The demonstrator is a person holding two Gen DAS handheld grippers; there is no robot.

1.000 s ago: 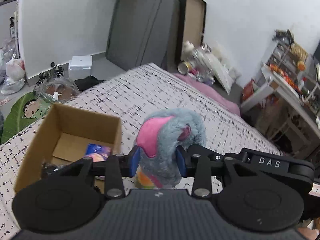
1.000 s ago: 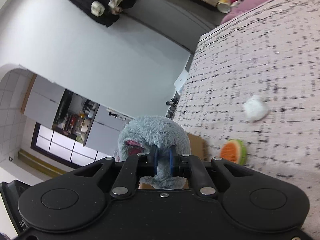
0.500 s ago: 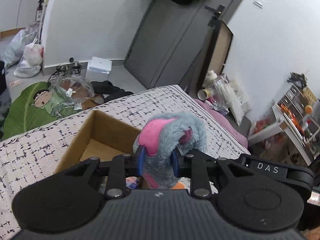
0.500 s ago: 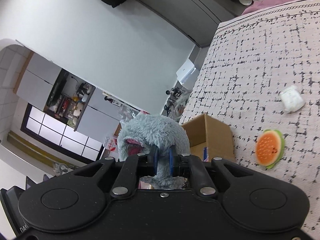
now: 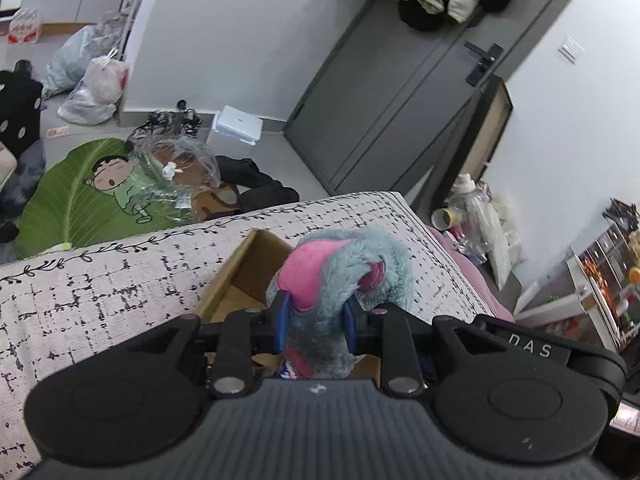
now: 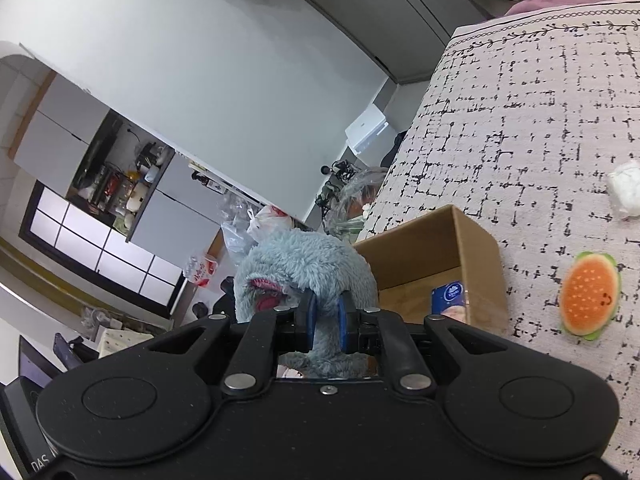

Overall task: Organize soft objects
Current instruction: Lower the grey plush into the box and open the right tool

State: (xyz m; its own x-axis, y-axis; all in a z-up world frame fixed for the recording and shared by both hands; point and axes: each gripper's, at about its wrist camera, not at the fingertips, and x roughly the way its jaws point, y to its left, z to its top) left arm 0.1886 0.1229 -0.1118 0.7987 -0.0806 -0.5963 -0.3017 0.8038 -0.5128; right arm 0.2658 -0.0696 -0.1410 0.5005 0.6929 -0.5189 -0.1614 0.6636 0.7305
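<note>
A grey-blue plush toy (image 5: 344, 280) with pink ears is held by both grippers. My left gripper (image 5: 316, 322) is shut on it, and my right gripper (image 6: 325, 320) is shut on it (image 6: 304, 268) too. The toy hangs above the open cardboard box (image 5: 244, 268) on the bed; the box also shows in the right wrist view (image 6: 432, 248), with a blue packet (image 6: 450, 294) inside. A round orange-and-green plush (image 6: 588, 294) and a white soft lump (image 6: 626, 188) lie on the bedspread right of the box.
The bed has a white bedspread (image 5: 100, 280) with black marks. On the floor beyond lie a green leaf-shaped mat (image 5: 80, 196), plastic bags (image 5: 96, 88) and a white box (image 5: 238, 124). A grey door (image 5: 384, 96) is behind.
Both grippers have carried the plush toy left and up over the box. The box now sits directly under the toy, and the views have tilted towards the floor and door.
</note>
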